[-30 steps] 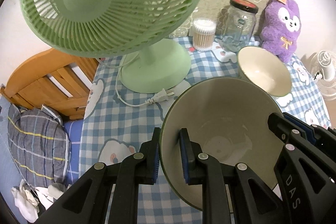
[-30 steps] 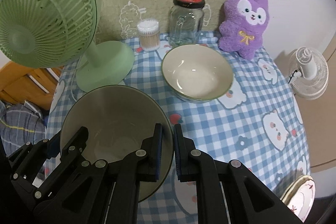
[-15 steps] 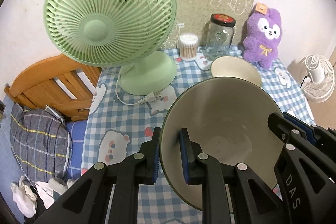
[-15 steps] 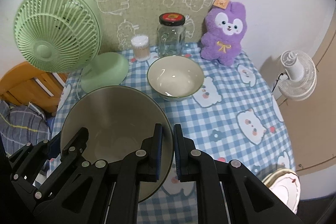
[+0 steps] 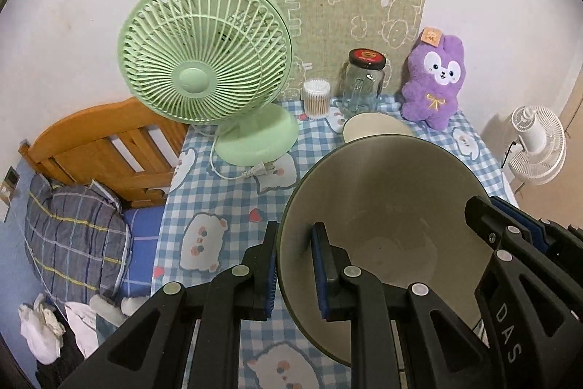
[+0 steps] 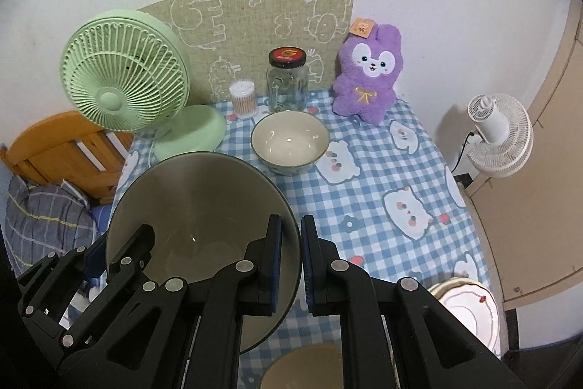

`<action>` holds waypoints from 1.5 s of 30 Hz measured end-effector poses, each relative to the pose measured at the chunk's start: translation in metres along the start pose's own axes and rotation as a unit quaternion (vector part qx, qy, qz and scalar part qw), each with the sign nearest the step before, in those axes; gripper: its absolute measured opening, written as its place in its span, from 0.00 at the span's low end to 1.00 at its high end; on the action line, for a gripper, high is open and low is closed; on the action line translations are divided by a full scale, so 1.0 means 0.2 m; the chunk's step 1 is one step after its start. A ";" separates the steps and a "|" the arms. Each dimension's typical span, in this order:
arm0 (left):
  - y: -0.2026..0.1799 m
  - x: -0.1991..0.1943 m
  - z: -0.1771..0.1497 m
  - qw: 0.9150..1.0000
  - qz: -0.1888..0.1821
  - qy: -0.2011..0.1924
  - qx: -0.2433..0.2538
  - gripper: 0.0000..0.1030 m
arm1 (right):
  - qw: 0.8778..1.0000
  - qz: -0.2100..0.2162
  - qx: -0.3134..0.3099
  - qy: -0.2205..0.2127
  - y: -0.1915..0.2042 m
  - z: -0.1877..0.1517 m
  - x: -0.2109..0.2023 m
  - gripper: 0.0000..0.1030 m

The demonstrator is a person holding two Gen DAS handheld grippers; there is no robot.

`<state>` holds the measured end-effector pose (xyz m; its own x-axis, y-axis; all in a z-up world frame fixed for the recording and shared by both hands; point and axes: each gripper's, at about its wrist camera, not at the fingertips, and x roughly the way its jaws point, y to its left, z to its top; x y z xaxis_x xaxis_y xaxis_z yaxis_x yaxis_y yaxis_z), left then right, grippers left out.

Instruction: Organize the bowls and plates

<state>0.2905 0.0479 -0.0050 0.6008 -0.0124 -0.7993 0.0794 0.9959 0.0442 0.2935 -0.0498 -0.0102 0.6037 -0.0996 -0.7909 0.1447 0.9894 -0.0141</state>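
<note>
A large cream bowl with a dark green rim [image 5: 386,206] [image 6: 196,203] hangs in the air above the checked tablecloth. My left gripper [image 5: 295,265] is shut on its left rim, and my right gripper [image 6: 289,257] is shut on its right rim. Each gripper shows in the other's view: the right gripper [image 5: 510,243] at the bowl's far side, the left gripper [image 6: 109,257] likewise. A smaller cream bowl [image 6: 289,141] [image 5: 375,130] stands on the table behind, in front of the jar. A stack of white plates [image 6: 470,312] sits at the table's near right corner.
On the blue checked table [image 6: 382,185] stand a green fan [image 5: 204,61] with its loose plug, a cotton-swab tub [image 6: 242,99], a glass jar [image 6: 288,81] and a purple plush toy [image 6: 368,75]. A wooden bed frame [image 5: 105,152] lies left, a white fan [image 6: 499,137] right. Another round dish [image 6: 302,367] shows at the bottom edge.
Both grippers have risen and pulled back from the wall with the large bowl held between them. The fan, jar and small bowl now look smaller and farther away.
</note>
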 end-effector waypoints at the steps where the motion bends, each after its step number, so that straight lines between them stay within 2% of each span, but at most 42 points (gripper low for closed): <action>1: -0.01 -0.02 -0.01 1.000 0.001 0.000 -0.001 0.14 | 1.000 0.001 0.000 -0.001 -0.01 -0.01 -0.02 0.13; 18: -0.15 -0.22 -0.21 1.000 0.008 -0.004 -0.011 0.14 | 1.000 0.007 -0.007 -0.002 -0.19 -0.21 -0.18 0.13; 32: -0.32 -0.20 -0.42 1.000 -0.006 0.017 -0.022 0.14 | 1.000 -0.005 -0.012 0.020 -0.37 -0.42 -0.14 0.13; 45: -0.41 -0.14 -0.58 0.999 -0.003 0.044 -0.022 0.14 | 0.999 -0.003 -0.013 0.050 -0.45 -0.58 -0.04 0.13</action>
<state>0.1747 -0.0227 -0.0571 0.5282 -0.0118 -0.8491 0.0471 0.9988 0.0154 0.1853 -0.1251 -0.0725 0.5213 -0.0953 -0.8480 0.1270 0.9913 -0.0334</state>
